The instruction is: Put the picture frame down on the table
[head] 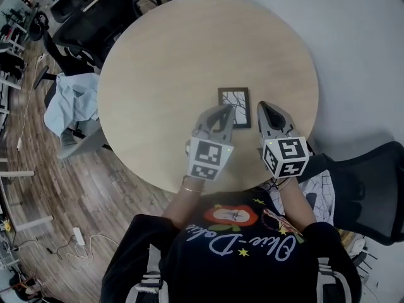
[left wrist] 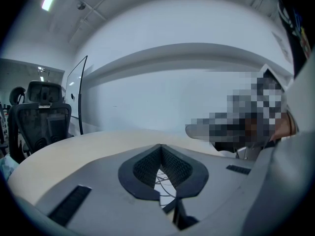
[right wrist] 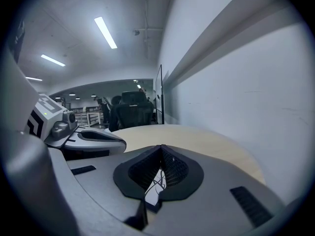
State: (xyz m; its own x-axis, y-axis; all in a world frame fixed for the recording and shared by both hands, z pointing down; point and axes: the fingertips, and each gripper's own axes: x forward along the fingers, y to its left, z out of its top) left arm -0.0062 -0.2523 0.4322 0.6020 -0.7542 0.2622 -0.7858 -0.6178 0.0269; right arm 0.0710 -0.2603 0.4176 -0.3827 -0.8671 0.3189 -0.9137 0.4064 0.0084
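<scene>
The picture frame (head: 234, 106), dark-edged with a white branch drawing, lies flat on the round wooden table (head: 164, 74), near its front edge. My left gripper (head: 225, 109) hovers at the frame's left edge, its jaws meeting at the tips with nothing held. My right gripper (head: 263, 106) is just right of the frame, jaws also together and empty. In the left gripper view the frame (left wrist: 165, 186) shows through the slit below the closed left gripper (left wrist: 161, 146). The right gripper view shows the frame (right wrist: 155, 186) the same way under the right gripper (right wrist: 161, 146).
A black office chair (head: 95, 17) stands at the table's far left, and a light blue cloth (head: 72, 103) is draped on a seat beside it. Another black chair (head: 372, 188) is close on my right. A grey wall runs behind the table.
</scene>
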